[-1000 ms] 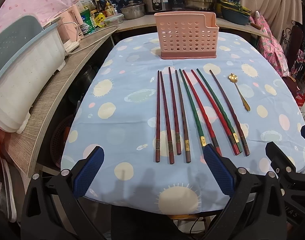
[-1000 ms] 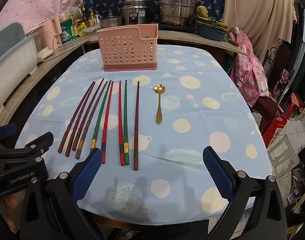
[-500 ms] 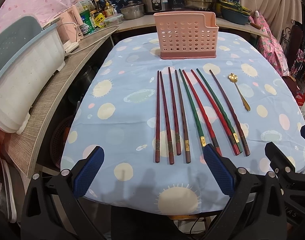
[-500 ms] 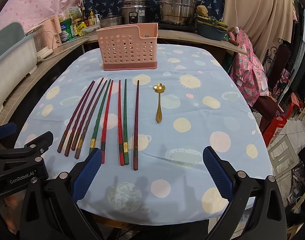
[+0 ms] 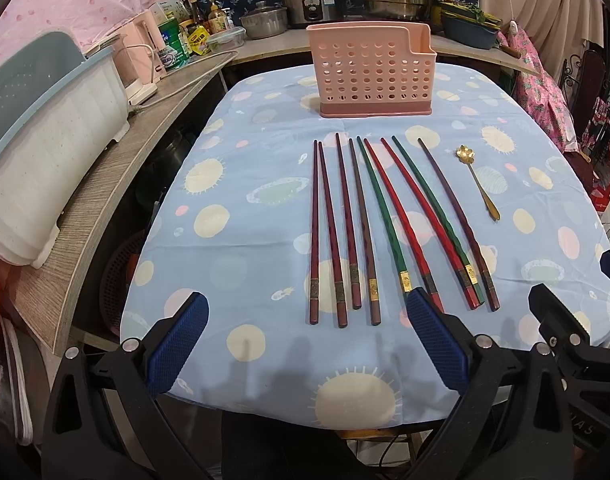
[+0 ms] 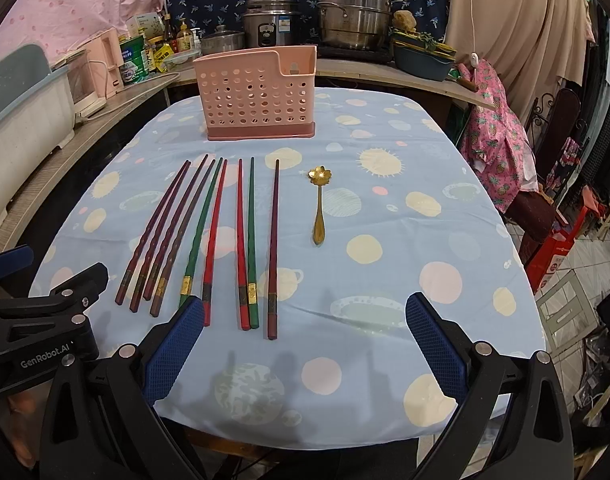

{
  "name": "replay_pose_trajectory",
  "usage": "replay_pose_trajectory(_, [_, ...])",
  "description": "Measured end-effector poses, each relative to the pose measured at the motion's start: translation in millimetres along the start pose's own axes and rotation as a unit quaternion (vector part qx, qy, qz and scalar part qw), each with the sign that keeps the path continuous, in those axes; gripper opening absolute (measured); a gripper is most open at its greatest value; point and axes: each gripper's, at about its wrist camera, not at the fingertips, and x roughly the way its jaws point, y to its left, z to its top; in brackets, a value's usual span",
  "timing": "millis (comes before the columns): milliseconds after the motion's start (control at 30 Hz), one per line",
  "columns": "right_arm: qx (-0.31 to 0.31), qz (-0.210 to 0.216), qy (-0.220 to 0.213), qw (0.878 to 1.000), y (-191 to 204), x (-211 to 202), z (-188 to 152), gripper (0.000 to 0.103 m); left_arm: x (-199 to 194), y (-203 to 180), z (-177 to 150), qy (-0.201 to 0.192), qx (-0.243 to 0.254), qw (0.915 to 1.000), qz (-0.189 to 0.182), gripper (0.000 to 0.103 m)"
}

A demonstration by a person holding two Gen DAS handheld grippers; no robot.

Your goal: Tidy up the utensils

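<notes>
- A table draped in a pale blue tablecloth (image 5: 233, 248) printed with suns and dots fills both views; a wood-grain counter (image 5: 105, 184) runs along its left side and across the back.
- On that counter stand a white dish rack (image 5: 37, 152) to the left, and a rice cooker (image 6: 269, 20) and stacked steel steamer pot (image 6: 355, 12) straight ahead, behind the holder.
- The left gripper (image 5: 305, 344) hangs over the near table edge with its blue-padded fingers spread wide, holding nothing; the right gripper (image 6: 305, 344), just beside it, is likewise spread and empty.
- Nine chopsticks (image 5: 361, 224) lie side by side just ahead of the left gripper, thick ends toward it: dark red, brown, green and bright red.
- The left gripper's right pad hides the butt of one green stick; the right gripper's left pad covers the same spot.
- A gold spoon (image 6: 320, 204) with a flower bowl lies apart, right of the sticks, straight ahead of the right gripper.
- The pink perforated utensil holder (image 6: 259, 96) stands upright beyond the stick tips; its inside cannot be seen.
- Bare cloth lies to both sides of the utensils.
</notes>
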Motion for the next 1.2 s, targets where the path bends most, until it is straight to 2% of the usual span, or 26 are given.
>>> replay_pose_trajectory(1200, [-0.001, -0.001, 0.001, 1.000, 0.8, -1.2, 0.2, 0.096, -1.0, -1.5, -1.9, 0.000, 0.000, 1.0000, -0.002, 0.095])
